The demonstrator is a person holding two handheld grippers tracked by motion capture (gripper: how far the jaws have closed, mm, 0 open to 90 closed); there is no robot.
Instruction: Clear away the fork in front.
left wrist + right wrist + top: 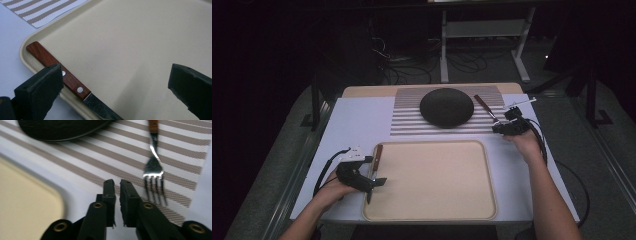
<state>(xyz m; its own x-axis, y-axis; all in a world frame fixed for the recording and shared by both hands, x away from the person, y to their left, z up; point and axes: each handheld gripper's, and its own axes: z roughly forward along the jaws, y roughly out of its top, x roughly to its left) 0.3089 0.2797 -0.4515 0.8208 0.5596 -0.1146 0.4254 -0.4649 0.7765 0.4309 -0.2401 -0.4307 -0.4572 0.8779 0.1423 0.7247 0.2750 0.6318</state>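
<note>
The left gripper [112, 82] has wide-open jaws beside the stiff knife [67, 80], best taken by its wooden handle; the right gripper [117, 187], nearly closed, grips nothing, the fork [153, 167] just beside its jaws.

The knife [75, 86] runs off the bottom edge of the left gripper view, its blade tip unseen. In the right gripper view the fork [153, 167] loses its handle at the top edge, and the dark bowl [60, 128] is cropped there.

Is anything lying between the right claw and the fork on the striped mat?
Nothing visible. The right claw hovers beside the fork, its tines just to the side, with bare striped mat between them. The dark bowl sits farther off.
</note>
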